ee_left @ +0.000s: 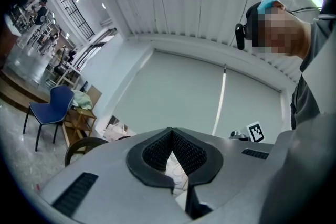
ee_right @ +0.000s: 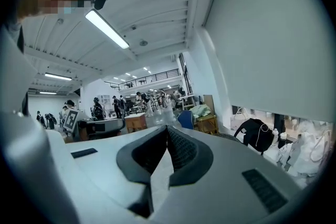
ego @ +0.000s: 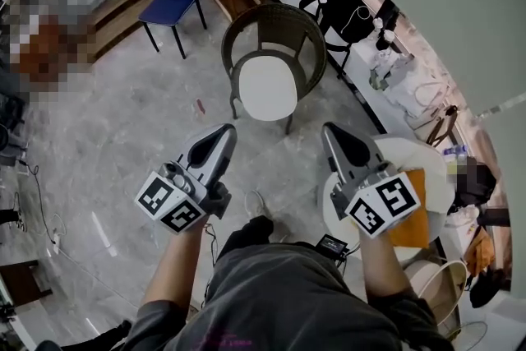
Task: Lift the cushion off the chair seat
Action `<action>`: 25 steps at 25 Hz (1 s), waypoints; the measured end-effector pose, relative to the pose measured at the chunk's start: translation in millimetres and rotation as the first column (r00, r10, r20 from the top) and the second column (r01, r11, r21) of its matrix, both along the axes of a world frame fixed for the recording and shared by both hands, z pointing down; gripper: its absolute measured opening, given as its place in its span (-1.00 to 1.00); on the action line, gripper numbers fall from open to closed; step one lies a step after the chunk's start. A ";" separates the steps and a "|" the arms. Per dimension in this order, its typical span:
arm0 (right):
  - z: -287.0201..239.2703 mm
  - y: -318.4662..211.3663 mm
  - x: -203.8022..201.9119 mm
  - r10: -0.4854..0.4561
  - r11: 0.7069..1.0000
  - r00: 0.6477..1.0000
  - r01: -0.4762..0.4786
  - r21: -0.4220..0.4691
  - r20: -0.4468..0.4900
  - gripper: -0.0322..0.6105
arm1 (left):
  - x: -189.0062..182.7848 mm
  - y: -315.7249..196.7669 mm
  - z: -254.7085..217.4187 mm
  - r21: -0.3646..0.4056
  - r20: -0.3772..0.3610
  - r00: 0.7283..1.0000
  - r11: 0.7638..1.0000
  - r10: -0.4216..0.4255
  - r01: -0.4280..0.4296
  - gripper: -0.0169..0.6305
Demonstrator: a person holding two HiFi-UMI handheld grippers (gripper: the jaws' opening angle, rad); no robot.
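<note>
Two closed, empty hand-held grippers (left (ego: 228, 129), right (ego: 327, 128)) hang short of the cushion (ego: 267, 86), open floor (ego: 275, 156) between.

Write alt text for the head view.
Seen from above, a white cushion lies on the seat of a dark wicker chair. Nearer the camera, the person's left tool and right tool point toward it, both shut and empty, short of the chair.

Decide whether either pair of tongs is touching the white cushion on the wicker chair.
Apart. The head view shows the left tongs and right tongs short of the chair, floor between them and the cushion.
</note>
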State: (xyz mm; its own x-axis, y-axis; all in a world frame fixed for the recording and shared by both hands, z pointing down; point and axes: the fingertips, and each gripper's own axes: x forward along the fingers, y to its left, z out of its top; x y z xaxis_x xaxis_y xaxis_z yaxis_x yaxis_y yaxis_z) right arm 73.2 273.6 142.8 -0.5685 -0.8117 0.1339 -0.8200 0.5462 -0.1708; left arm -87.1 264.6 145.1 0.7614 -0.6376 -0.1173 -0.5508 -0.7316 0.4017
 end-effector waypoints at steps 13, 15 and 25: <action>7.8 -106.8 -41.1 0.057 0.998 0.998 -0.058 -0.036 -0.018 -0.87 | -43.5 -116.5 4.7 -0.017 -0.006 0.999 0.999 0.049 -0.049 -0.92; 8.4 -118.0 -45.8 0.059 0.997 0.998 -0.059 -0.040 -0.021 -0.87 | -49.1 -128.0 4.4 -0.016 -0.007 0.999 0.999 0.048 -0.048 -0.92; -2.8 -164.4 -39.7 0.068 0.997 0.998 -0.069 -0.023 -0.009 -0.87 | -42.8 -175.2 3.5 -0.027 0.012 0.999 0.998 0.049 -0.049 -0.92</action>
State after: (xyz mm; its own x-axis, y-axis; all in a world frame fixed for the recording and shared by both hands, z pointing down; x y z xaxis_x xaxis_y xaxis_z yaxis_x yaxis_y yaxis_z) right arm 33.5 109.2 140.0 -0.5105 -0.8454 0.1575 -0.8568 0.4846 -0.1759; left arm -130.0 89.4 148.6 0.7932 -0.6022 -0.0904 -0.5197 -0.7469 0.4148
